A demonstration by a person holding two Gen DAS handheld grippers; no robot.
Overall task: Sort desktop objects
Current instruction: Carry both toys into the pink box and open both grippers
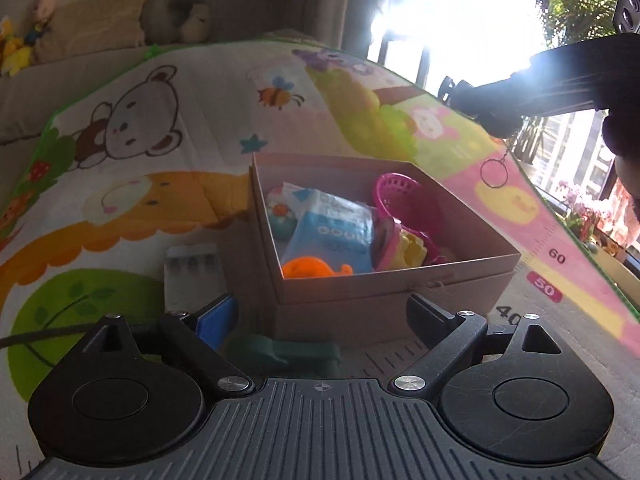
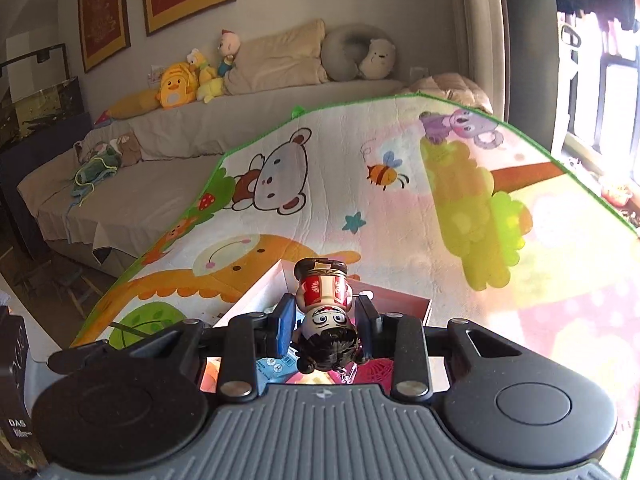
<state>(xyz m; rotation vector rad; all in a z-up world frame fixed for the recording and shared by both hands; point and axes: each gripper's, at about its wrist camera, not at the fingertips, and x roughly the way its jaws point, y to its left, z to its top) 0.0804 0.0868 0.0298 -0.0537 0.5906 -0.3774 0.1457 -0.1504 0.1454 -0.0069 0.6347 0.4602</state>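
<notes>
A: Closest in, the right gripper has its jaws closed on a figurine keychain, held upside down, hair toward the camera. The grip sits on the rounded head and body, so I'd guess it could twist or slip out.

B: And below it?

A: The box on the cartoon mat, already holding a blue packet, an orange toy and a pink basket. In the left view the key ring dangles over the box's far right edge. If it's let go there, it may catch the rim or fall outside.

B: The left gripper?

A: Jaws wide open, holding nothing, low at the box's near wall. A green object lies between them and a white strip just left. Nudging forward could shove the box.

B: Further back?

A: Window glare washes out the right gripper's tip, so judging the drop is harder.
</notes>
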